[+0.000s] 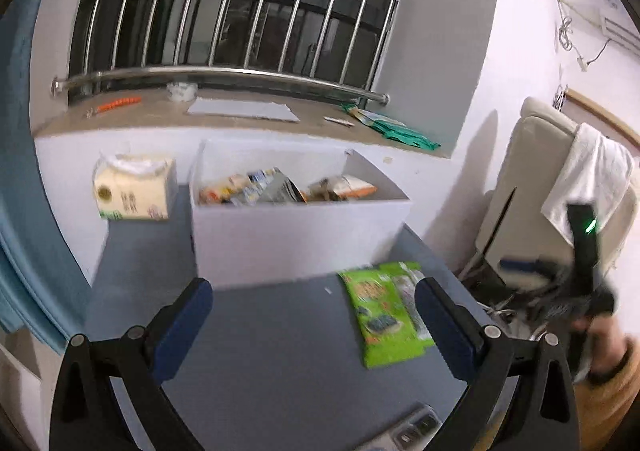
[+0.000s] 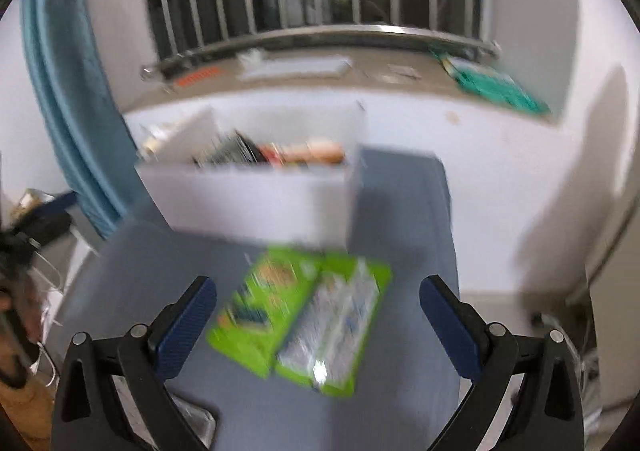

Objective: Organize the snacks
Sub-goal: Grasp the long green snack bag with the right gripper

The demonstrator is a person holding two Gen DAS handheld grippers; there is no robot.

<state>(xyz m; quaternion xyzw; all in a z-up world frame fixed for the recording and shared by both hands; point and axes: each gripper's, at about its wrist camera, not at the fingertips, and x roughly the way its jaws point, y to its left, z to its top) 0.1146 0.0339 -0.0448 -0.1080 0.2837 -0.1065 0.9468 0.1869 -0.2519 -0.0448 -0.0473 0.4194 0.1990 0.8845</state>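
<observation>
A white open box stands on the grey table and holds several snack packets. A green snack packet lies flat in front of the box, beside my left gripper's right finger. My left gripper is open and empty over bare table. In the right wrist view two green packets lie side by side on the table before the box. My right gripper is open and empty just above them. The right gripper also shows blurred in the left wrist view.
A tissue pack stands left of the box. A window ledge with papers and a green bag runs behind. A blue curtain hangs left. A beige chair with a white towel stands right. A silver packet lies near the table's front edge.
</observation>
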